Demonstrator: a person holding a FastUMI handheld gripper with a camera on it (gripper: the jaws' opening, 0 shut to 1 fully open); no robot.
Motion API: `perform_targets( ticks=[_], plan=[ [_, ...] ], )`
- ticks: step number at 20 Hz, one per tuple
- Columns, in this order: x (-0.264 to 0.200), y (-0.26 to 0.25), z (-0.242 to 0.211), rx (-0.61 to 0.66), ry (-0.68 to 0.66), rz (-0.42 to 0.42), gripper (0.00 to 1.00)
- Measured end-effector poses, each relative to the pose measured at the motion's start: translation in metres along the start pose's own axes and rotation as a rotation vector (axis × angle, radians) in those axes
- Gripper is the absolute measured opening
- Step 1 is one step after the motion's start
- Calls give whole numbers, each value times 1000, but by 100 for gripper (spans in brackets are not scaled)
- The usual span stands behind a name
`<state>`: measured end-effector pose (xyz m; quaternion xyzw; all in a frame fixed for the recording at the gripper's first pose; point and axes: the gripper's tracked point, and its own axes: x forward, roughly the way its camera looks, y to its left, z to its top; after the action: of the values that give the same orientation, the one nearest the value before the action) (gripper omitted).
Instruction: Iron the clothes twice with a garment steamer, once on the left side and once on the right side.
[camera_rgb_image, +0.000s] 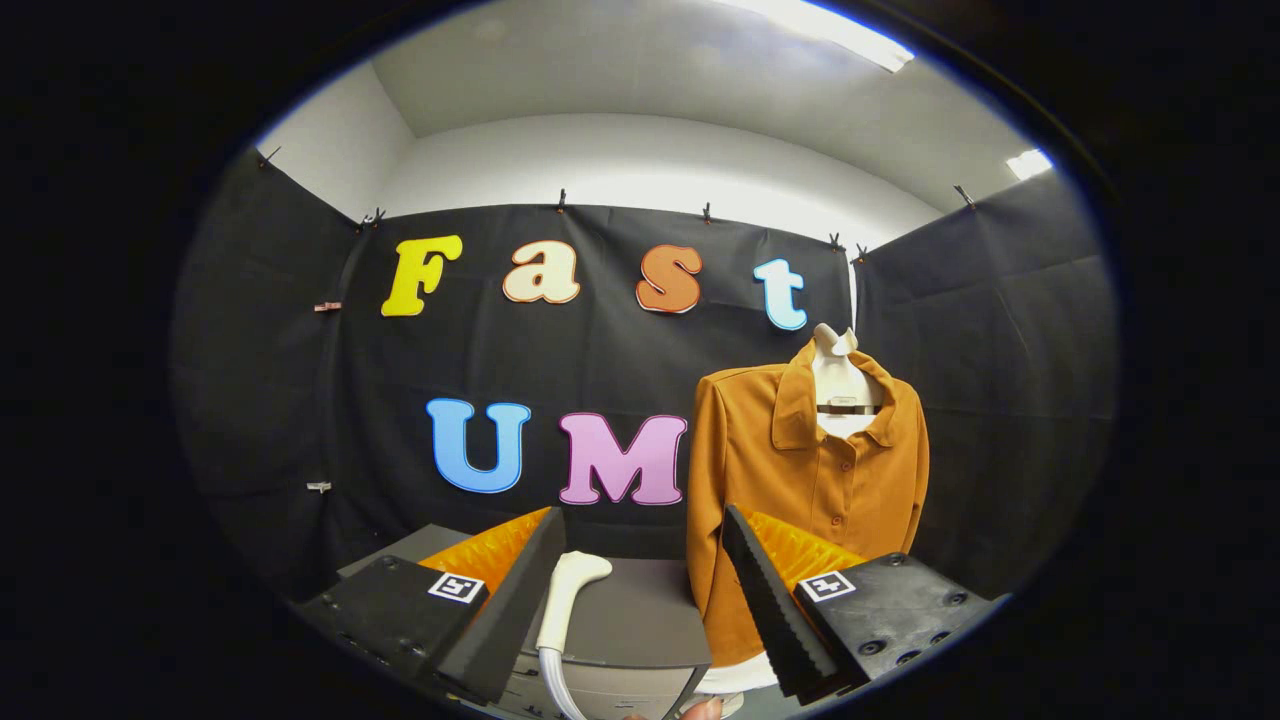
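A brown button-up shirt (810, 480) hangs on a white mannequin bust (838, 385) just beyond my right finger. The white steamer head (570, 590) stands upright on a grey cabinet (640, 620), close to my left finger, with its hose running down in front of the cabinet. My gripper (640, 600) is open, with a wide gap between the fingers. The steamer handle sits inside that gap near the left finger, and neither finger touches it.
The grey cabinet top lies between and beyond the fingers, with drawers on its front. A fingertip of a person's hand (700, 708) shows low down between the fingers. Black cloth walls close the booth at the back and both sides.
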<state>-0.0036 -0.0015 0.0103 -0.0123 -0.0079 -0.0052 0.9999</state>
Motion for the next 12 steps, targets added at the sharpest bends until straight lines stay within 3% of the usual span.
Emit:
perform_targets(
  ticks=[5,12],
  plan=[
    [7,10,-19,0,62,23,98],
    [57,59,-139,0,441,129,98]
  ],
)
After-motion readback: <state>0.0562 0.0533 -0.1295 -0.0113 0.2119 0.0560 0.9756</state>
